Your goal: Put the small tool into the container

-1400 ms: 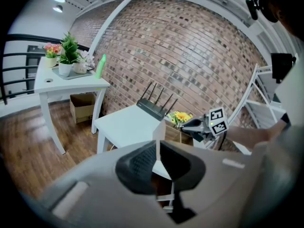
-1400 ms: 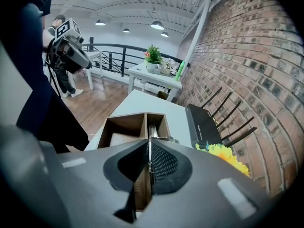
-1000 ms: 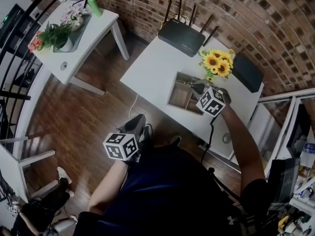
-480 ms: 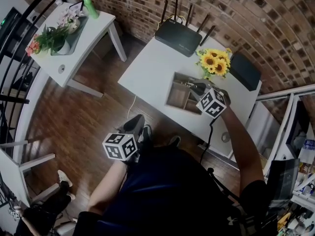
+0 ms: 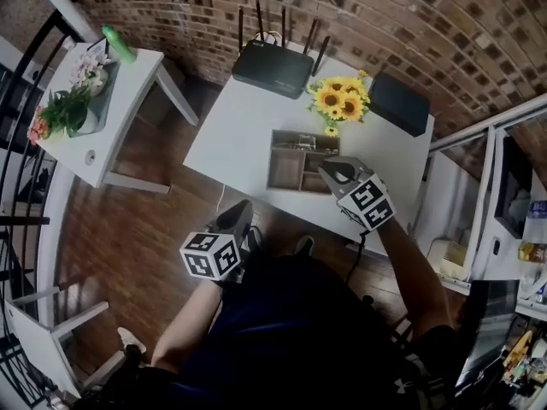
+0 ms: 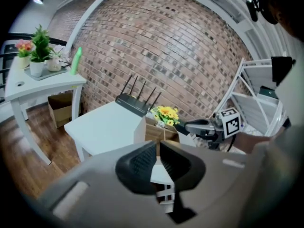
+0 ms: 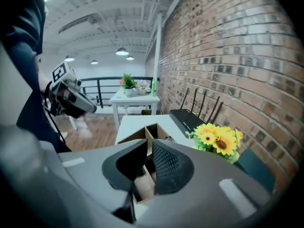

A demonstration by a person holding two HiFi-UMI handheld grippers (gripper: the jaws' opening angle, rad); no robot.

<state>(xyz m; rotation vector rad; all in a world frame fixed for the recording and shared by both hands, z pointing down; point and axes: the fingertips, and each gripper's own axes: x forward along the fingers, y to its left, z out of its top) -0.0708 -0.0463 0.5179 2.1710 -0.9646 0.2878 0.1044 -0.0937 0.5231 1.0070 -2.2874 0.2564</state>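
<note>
**Head view**
- right tongs (image 5: 332, 172): drawn back since a second ago. Then the tips hung over the container's far right compartment; now they sit at its near right corner, just off the rim.
- container (image 5: 285, 171): a divided wooden tray on the white tabletop (image 5: 231, 118), just ahead and to the left of the right tongs' tips.
- small tool (image 5: 302, 142): a small metallic glint in the far compartment, beyond the right tongs' tips. It is too small to identify for certain.
- left tongs (image 5: 235, 218): low by the person's lap and well short of the tabletop, much as they were a second ago.

**Left gripper view**
- left tongs (image 6: 157, 150): pads pressed together but for a thin slit, with nothing in it.
- what lies ahead: the container (image 6: 154, 131) is well ahead of these tips. The right tongs (image 6: 189, 126) hover at its right side.

**Right gripper view**
- right tongs (image 7: 148, 148): pads drawn together and carrying nothing.
- container (image 7: 138, 135): right under and ahead of the tips, with its compartments in view.
- small tool (image 7: 168, 137): a metallic bit at the tray's far right, past the right pad.
- left tongs (image 7: 90, 108): far off to the left and taking no part.

**Meaning for the task**
- judgement: the right tongs have backed away empty and the glint lies inside the tray. The drop looks done, and what remains is probably only to clear off.
</note>
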